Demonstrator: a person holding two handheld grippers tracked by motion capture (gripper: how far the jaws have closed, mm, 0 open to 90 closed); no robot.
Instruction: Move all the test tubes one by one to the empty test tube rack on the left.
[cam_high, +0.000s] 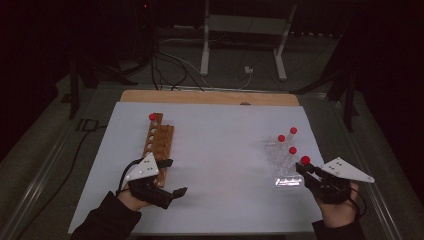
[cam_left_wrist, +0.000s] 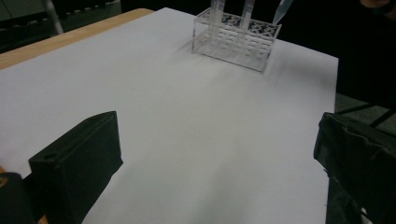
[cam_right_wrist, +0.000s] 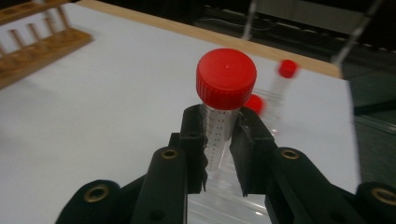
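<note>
**Right gripper pinching a red-capped tube at the clear rack; left gripper idle and spread**

Right gripper (cam_high: 303, 171): at the near right of the white tabletop (cam_high: 225, 150), against the near end of the clear plastic rack (cam_high: 284, 165). In the right gripper view its two black fingers (cam_right_wrist: 192, 140) are pressed onto the sides of a clear graduated tube (cam_right_wrist: 219, 128) just under its red cap (cam_right_wrist: 226, 78). The tube stands roughly upright, its lower part running down between the fingers. Whether its tip sits in a rack hole or is clear of it cannot be determined; the area below the fingers is blurred.

Clear plastic rack: three further red-capped tubes (cam_high: 293, 150) stand in it beyond the held one, in the high view.

Left gripper (cam_high: 175, 192): at the near left of the tabletop, just beside the near end of the wooden rack (cam_high: 159, 137). In the left gripper view its fingers (cam_left_wrist: 77, 161) are spread wide, with bare tabletop between them and nothing held. It points across the tabletop toward the clear rack, well apart from it.

Wooden rack: lies lengthwise on the left side. One red-capped tube (cam_high: 152, 117) stands at its far end.
</note>
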